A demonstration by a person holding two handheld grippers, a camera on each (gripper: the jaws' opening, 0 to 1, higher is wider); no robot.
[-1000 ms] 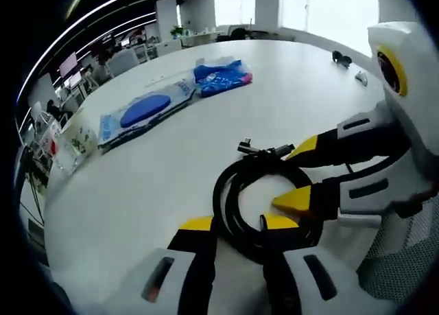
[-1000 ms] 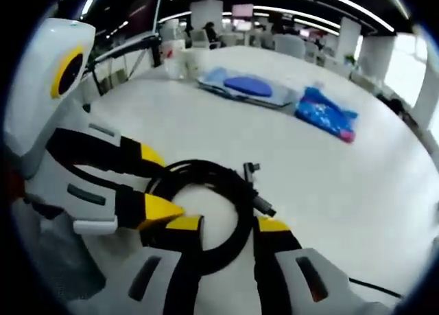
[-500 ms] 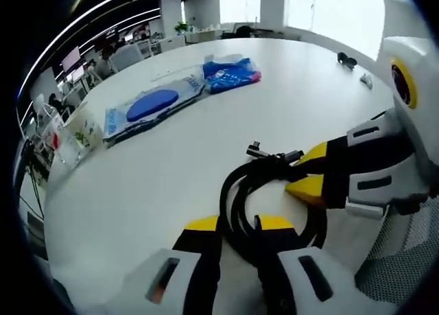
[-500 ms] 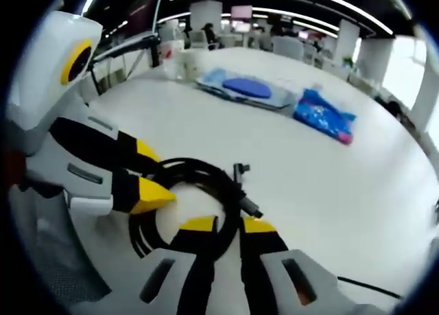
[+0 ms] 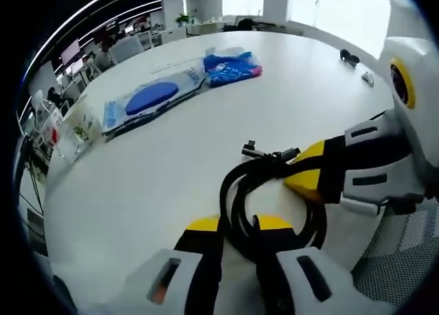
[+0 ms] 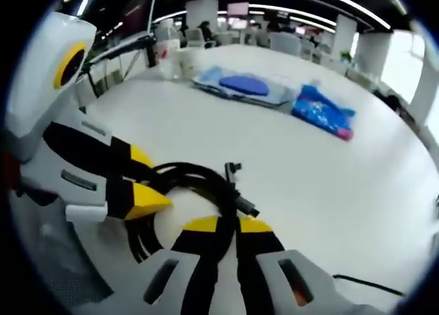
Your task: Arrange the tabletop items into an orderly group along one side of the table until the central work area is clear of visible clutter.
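Observation:
A black cable [image 5: 230, 195] lies coiled in a loop on the white table [image 5: 158, 171], its plug end [image 5: 250, 149] pointing away. My left gripper [image 5: 239, 224] is closed on the near side of the loop, with the strands filling the gap between its jaws. My right gripper [image 5: 302, 176] comes in from the right and pinches the far side of the coil. In the right gripper view, my right gripper [image 6: 228, 224] is shut on the cable [image 6: 199, 172]. There my left gripper [image 6: 147, 178] reaches in from the left and holds the same coil.
A clear packet with a blue pad [image 5: 152, 99] and a blue patterned packet [image 5: 233, 64] lie farther up the table. Small items [image 5: 348, 54] sit near the far edge. Containers [image 5: 75, 133] stand at the left rim. A thin wire [image 6: 357, 282] lies at the lower right.
My right gripper has gone from open around the cable to shut on it. My left gripper's jaws have narrowed slightly. The coil has been drawn a little tighter.

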